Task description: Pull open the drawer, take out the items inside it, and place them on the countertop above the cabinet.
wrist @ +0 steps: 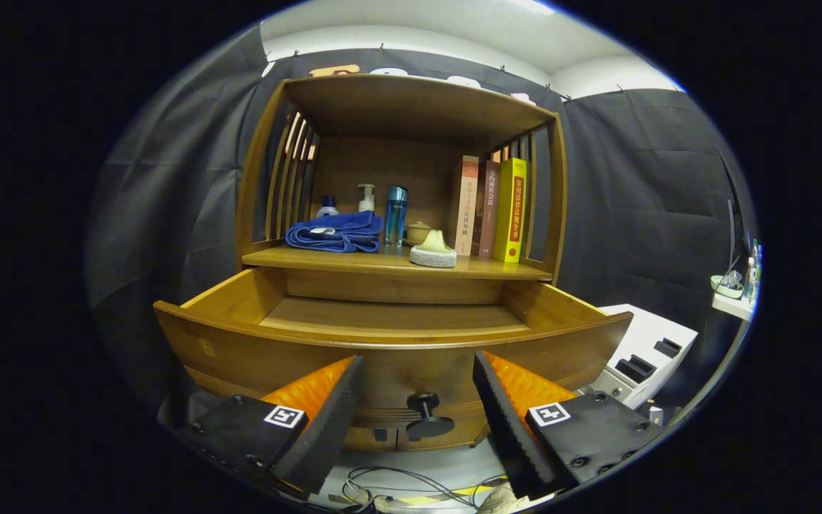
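Note:
A wooden cabinet stands ahead with its drawer [389, 343] pulled out toward me. The part of the drawer floor that I see is bare; its front wall hides the near part. A dark round knob [423, 407] sticks out of the drawer front. My gripper [418, 389] is open, its fingers apart on either side of the knob, not touching it. On the countertop [354, 258] above the drawer lie a folded blue towel [336, 232], a blue bottle [395, 214], a white pump bottle [366, 198] and a pale green and white round item [433, 251].
Three books [493, 207] stand upright at the right end of the countertop, under a wooden top shelf. A small jar [418, 231] sits behind the green item. A white appliance [639, 357] stands to the cabinet's right. Cables [397, 489] lie on the floor below.

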Demonstrator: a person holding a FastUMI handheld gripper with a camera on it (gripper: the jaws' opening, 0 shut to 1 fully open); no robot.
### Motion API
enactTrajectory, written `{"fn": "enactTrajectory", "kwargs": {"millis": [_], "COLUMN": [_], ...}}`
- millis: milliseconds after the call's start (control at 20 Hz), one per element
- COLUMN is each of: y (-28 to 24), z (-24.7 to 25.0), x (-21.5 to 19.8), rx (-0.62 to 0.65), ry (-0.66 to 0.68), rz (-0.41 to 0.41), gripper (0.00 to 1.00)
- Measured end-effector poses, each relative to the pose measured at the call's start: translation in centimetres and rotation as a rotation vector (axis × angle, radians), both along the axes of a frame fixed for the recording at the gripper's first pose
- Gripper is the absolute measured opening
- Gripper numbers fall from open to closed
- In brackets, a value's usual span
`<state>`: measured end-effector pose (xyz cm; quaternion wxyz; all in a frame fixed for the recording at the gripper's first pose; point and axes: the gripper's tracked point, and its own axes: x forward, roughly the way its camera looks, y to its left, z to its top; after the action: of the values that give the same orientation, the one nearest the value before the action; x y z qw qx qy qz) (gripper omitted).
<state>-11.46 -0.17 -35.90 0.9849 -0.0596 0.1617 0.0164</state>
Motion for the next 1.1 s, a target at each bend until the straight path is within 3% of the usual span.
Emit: {"fn": "enactTrajectory", "kwargs": {"millis": [1100], "y": [1.0], "z": [-1.2], "x": [3.2], "rx": [0.043], "ry": [0.011], "rz": [0.005], "gripper": [0.95]}}
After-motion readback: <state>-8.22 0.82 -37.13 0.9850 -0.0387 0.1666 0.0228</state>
